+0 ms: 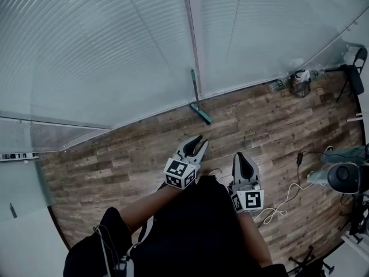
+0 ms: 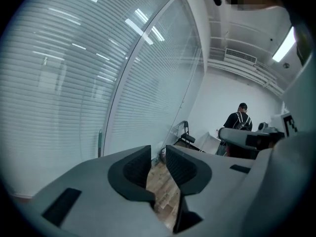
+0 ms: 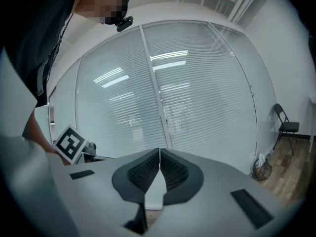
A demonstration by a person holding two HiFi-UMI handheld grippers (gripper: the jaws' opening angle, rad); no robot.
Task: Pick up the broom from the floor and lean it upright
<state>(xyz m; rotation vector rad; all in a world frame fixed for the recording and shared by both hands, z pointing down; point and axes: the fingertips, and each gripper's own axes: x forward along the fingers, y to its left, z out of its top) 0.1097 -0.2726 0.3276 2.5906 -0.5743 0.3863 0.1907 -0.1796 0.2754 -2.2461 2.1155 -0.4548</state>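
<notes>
The teal broom point(image 1: 195, 94) stands upright against the glass wall with blinds, its head point(image 1: 202, 113) on the wood floor. My left gripper point(image 1: 198, 142) hovers a short way in front of it, jaws apart with nothing between them; in the left gripper view point(image 2: 158, 156) only floor shows in the gap, and the broom's handle point(image 2: 99, 142) stands off to the left by the glass. My right gripper point(image 1: 243, 157) is beside the left one, further from the wall. Its pads meet with nothing held in the right gripper view point(image 3: 159, 154).
A bag and bottles point(image 1: 298, 83) sit at the wall's foot on the right, near a folding chair point(image 1: 353, 77). Cables point(image 1: 283, 203) trail over the floor at the right beside grey equipment point(image 1: 345, 176). A person point(image 2: 239, 123) stands far off.
</notes>
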